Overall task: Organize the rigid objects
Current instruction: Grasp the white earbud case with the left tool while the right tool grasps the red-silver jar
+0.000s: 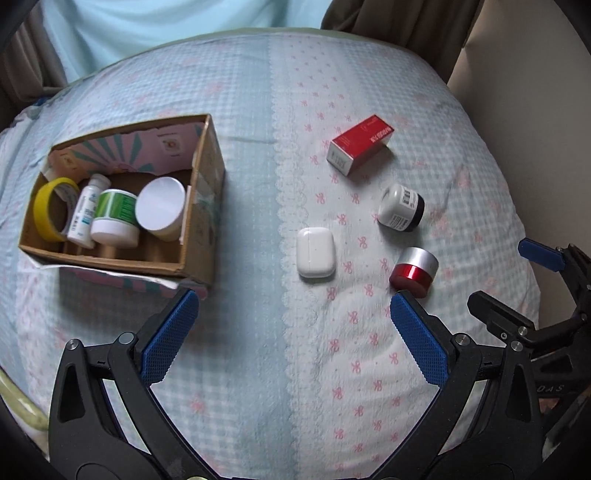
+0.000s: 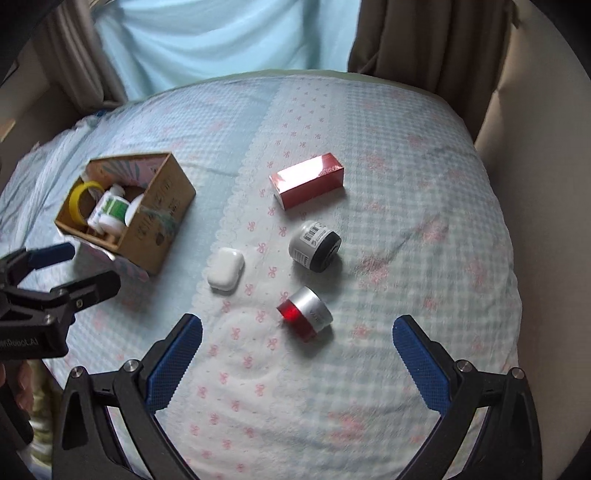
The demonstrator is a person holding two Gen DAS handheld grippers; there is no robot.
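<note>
The left gripper [image 1: 293, 325] is wide open and holds nothing, and its blue pads hang over the bed cover [image 1: 240, 369]. The right gripper [image 2: 297, 347] is wide open too, with nothing in it. Just past the right gripper lies a little red jar [image 2: 304, 314] with a silver lid, tipped on its side; there is writing on the lid but it is too blurry to read. A bit farther is a white earbud case [image 1: 316, 252], lying flat with bare cover all around it. Next comes a white jar [image 2: 314, 246] with a black lid, on its side, with a barcode sticker on it. Farthest is a red box [image 1: 360, 144] with white words on it that cannot be made out. These four things sit apart from each other, with lots of room between them. Off to the left is a cardboard box [image 1: 205, 206], open on top. The left view looks right down into it and shows a yellow tape roll [image 1: 50, 208], a small white bottle [image 1: 86, 212], a green and white tub [image 1: 114, 216] and a round white tub [image 1: 160, 206]. The right view shows more of the box's brown side wall, and part of a name ending in "Robot.AI" on the other gripper. Curtains [image 2: 221, 33] hang behind the bed.
</note>
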